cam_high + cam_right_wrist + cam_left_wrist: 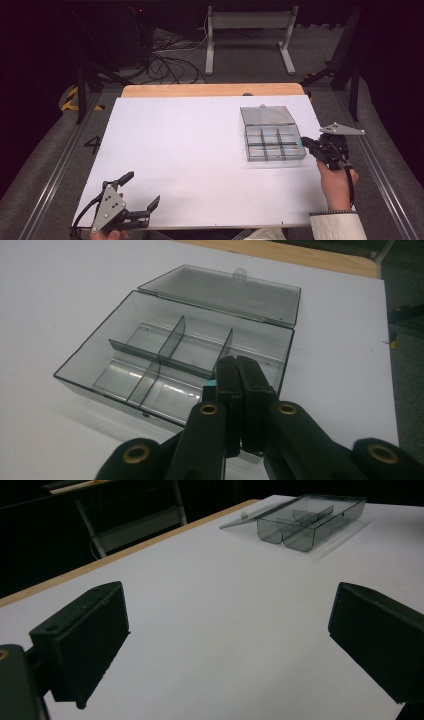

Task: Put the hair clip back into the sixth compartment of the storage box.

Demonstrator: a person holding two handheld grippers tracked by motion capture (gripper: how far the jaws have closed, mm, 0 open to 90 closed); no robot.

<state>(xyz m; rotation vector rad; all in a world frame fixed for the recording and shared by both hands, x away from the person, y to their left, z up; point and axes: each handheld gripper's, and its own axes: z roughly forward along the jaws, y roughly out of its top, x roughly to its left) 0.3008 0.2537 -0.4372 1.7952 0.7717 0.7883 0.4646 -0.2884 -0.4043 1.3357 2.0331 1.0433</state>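
Right tool [235, 390] jaws pressed together, a small teal piece [210, 385] just visible at their side, tips over the near corner of the open clear divided box [165, 360] on the white worktop [190, 150]; left tool [142, 192] spread wide, box far ahead of it.

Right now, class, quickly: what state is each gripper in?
Left gripper: open, holding nothing.
Right gripper: shut, over the open clear box; a small teal bit shows beside its jaws, held or not unclear.
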